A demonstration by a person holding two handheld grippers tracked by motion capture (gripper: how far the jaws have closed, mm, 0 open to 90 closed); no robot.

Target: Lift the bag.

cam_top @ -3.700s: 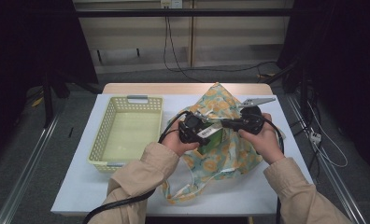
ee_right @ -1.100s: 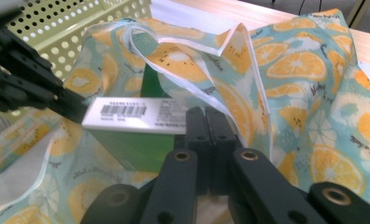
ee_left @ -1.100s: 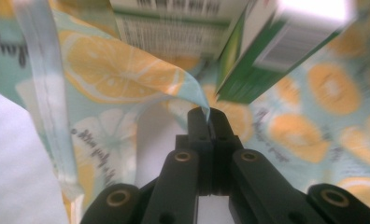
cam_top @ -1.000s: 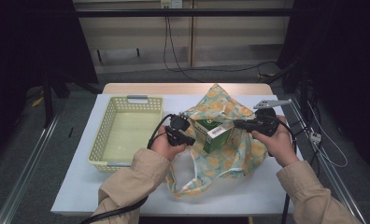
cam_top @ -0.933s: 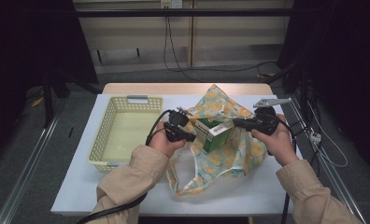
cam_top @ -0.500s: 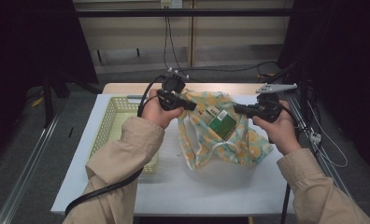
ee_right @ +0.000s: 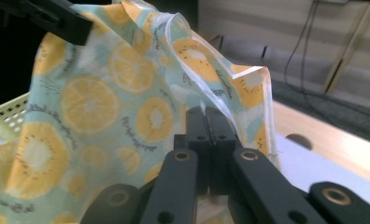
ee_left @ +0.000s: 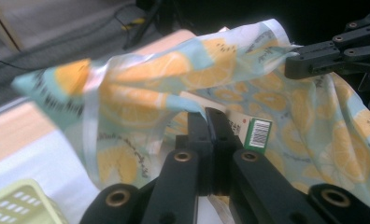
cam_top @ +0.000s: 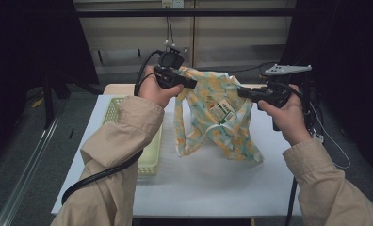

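Observation:
A thin plastic bag (cam_top: 201,110) printed with orange slices hangs above the table, stretched between both grippers. My left gripper (cam_top: 192,85) is shut on the bag's left upper edge; in the left gripper view its jaws (ee_left: 206,115) pinch the film (ee_left: 141,79). On the bag's right upper edge my right gripper (cam_top: 241,92) is shut, jaws (ee_right: 205,112) pressed on the rim (ee_right: 89,107). A green and white box (cam_top: 222,111) with a barcode (ee_left: 258,133) sits inside the bag. The other hand's gripper appears at the top right (ee_left: 323,56) and top left (ee_right: 57,18).
A pale yellow slotted basket (cam_top: 152,153) stands on the white table (cam_top: 213,188) at the left, partly behind the left sleeve; its corner is also visible (ee_right: 5,114). Cables trail from both grippers. A wooden table edge (ee_right: 342,149) lies beyond.
Both hands have risen and drawn apart. The bag, flat on the table a second ago, now hangs in the air with the box inside it.

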